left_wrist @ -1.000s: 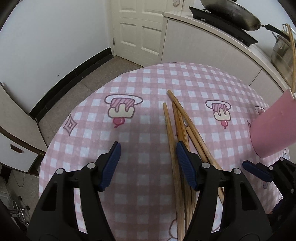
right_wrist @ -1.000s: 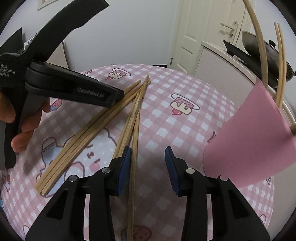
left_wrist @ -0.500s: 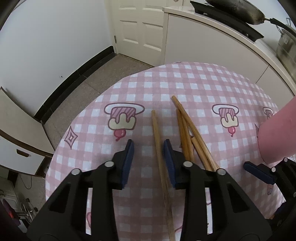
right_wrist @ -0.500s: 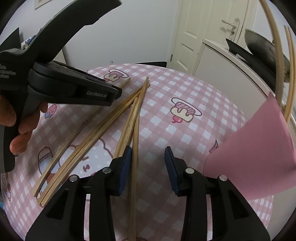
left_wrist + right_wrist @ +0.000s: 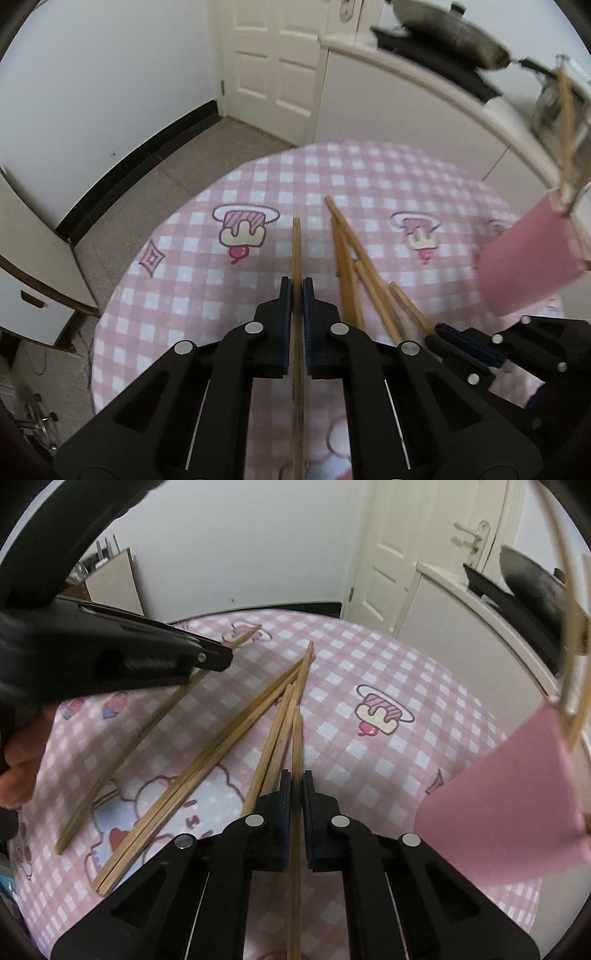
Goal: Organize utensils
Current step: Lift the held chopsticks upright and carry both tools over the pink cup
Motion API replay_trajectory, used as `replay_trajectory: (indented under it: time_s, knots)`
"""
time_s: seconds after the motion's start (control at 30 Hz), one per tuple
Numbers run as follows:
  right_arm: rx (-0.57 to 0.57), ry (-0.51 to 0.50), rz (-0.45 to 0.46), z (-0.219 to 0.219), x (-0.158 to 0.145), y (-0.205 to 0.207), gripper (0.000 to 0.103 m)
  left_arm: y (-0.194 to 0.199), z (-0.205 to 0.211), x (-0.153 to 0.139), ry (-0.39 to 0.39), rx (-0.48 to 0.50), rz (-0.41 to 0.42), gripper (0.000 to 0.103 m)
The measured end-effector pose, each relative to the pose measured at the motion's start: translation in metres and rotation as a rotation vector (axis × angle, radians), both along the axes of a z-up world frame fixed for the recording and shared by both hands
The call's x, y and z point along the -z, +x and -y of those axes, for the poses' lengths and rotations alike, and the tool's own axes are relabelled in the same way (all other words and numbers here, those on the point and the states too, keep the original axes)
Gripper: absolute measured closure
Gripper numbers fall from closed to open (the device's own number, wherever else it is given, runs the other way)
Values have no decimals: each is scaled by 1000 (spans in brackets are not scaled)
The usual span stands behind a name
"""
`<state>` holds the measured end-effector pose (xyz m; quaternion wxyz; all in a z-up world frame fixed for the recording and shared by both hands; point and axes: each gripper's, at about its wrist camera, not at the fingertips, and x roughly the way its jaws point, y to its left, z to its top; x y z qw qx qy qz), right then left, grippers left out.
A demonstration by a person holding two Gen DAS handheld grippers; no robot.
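Both fingers (image 5: 286,295) closed on chopsticks (image 5: 296,243); pink holder (image 5: 528,258) nearby.

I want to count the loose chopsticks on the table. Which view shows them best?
The right wrist view: the loose chopsticks fan out across the tablecloth at nearly full length. The left wrist view shows only their far ends; the left gripper and right gripper hide the rest.

A home kitchen. Ahead and right of the grippers, a wok (image 5: 450,33) sits on a white counter (image 5: 406,99). A panelled door (image 5: 273,62) stands beyond the pink checked tablecloth (image 5: 184,266).
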<state>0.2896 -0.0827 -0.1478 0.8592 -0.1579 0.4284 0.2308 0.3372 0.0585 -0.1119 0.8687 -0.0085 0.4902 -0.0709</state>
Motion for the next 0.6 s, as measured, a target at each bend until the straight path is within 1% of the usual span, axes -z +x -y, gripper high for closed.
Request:
replay_trajectory:
  time_s: [0.2, 0.37, 0.47, 0.6]
  knots:
    - [-39, 85, 85, 13, -34, -37, 98, -35, -9, -41, -65, 21, 94, 97]
    - [-76, 152, 171, 25, -65, -66, 99, -64, -14, -83, -121, 41, 186, 97]
    - [-82, 211, 232, 33, -88, -82, 99, -81, -11, -101, -134, 58, 230, 97]
    - [-83, 262, 295, 42, -110, -98, 99, -102, 1, -127, -139, 87, 305, 97]
